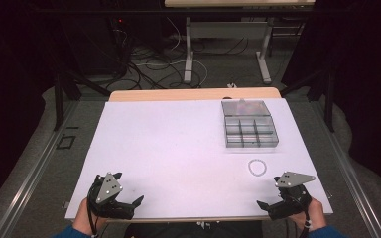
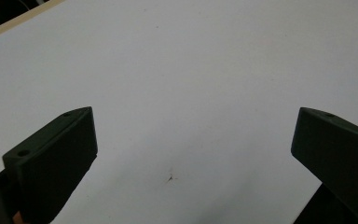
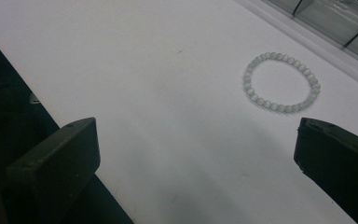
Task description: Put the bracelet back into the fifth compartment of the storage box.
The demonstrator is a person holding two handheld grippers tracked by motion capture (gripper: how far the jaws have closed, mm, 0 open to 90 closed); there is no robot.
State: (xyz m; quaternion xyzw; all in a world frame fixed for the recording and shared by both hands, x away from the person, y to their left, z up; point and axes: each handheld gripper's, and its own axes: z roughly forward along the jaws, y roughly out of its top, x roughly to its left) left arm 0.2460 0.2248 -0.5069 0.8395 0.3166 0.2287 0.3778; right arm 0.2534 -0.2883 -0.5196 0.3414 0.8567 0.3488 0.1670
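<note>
A pale beaded bracelet lies flat on the white table sheet, just in front of a clear compartment box. In the right gripper view the bracelet rests beyond the wide-apart jaws, toward the right one. My right gripper is open near the front right edge, below the bracelet, with nothing between its jaws. My left gripper is open at the front left, over bare sheet. A corner of the box shows at the top right of the right gripper view.
The box has several compartments, and something small and pale lies in its far section. A wooden table edge runs behind the sheet. Beyond it are desk legs and floor cables. A tiny mark dots the sheet.
</note>
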